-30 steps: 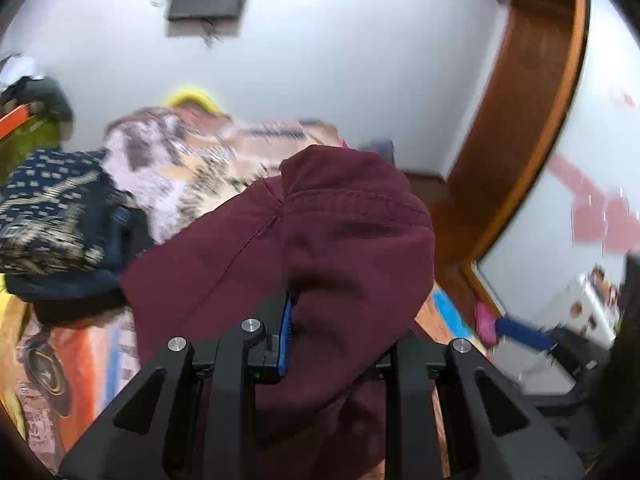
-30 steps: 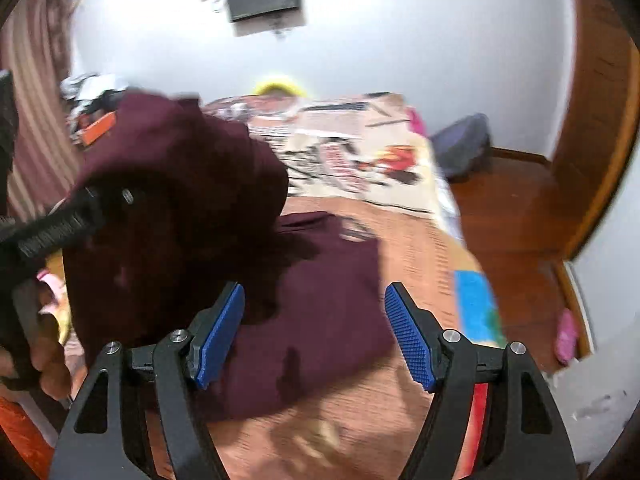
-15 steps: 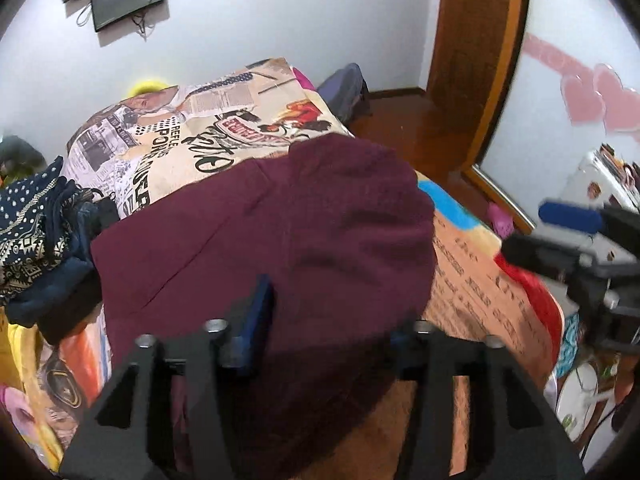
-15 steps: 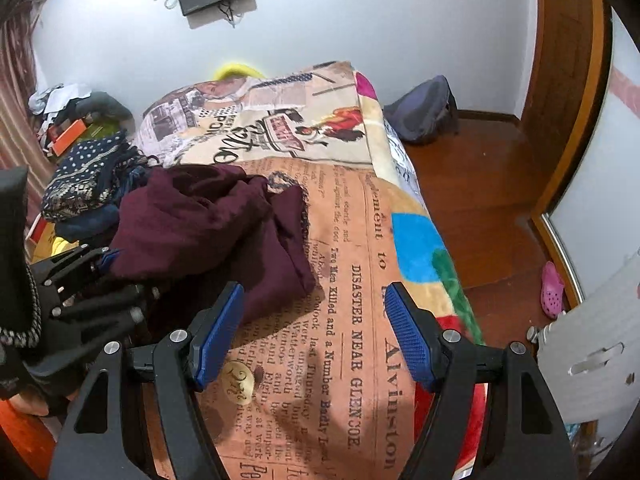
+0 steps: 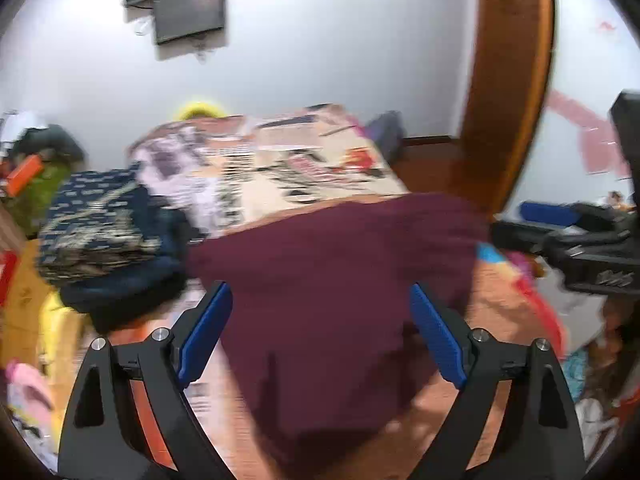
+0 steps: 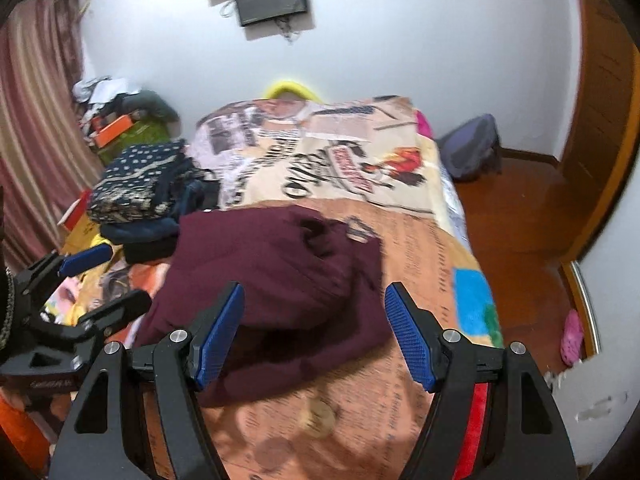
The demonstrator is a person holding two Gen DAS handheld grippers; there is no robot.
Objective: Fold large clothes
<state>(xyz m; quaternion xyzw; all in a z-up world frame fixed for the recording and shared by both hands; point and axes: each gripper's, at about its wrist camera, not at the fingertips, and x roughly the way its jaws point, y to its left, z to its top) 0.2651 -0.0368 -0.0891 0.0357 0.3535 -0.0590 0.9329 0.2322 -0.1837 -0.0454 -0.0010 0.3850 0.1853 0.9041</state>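
Note:
A large maroon garment [image 6: 276, 276] lies loosely folded on the printed bedspread [image 6: 344, 168]; it also shows in the left wrist view [image 5: 332, 280]. My left gripper [image 5: 320, 332] is open and empty just above the garment's near edge; it also shows at the left of the right wrist view [image 6: 96, 280]. My right gripper [image 6: 316, 336] is open and empty over the garment's near right part; it shows at the right edge of the left wrist view [image 5: 560, 228].
A pile of dark blue patterned clothes [image 6: 140, 188] sits left of the garment on the bed. A clutter heap [image 6: 120, 116] and a curtain [image 6: 32, 128] lie far left. A grey bag [image 6: 472, 148] and wooden floor [image 6: 520, 216] are on the right, with a door [image 6: 600, 100].
My left gripper let go of the maroon garment and opened. The garment dropped from a raised bunch onto the bed. Both grippers shifted; the right stayed open.

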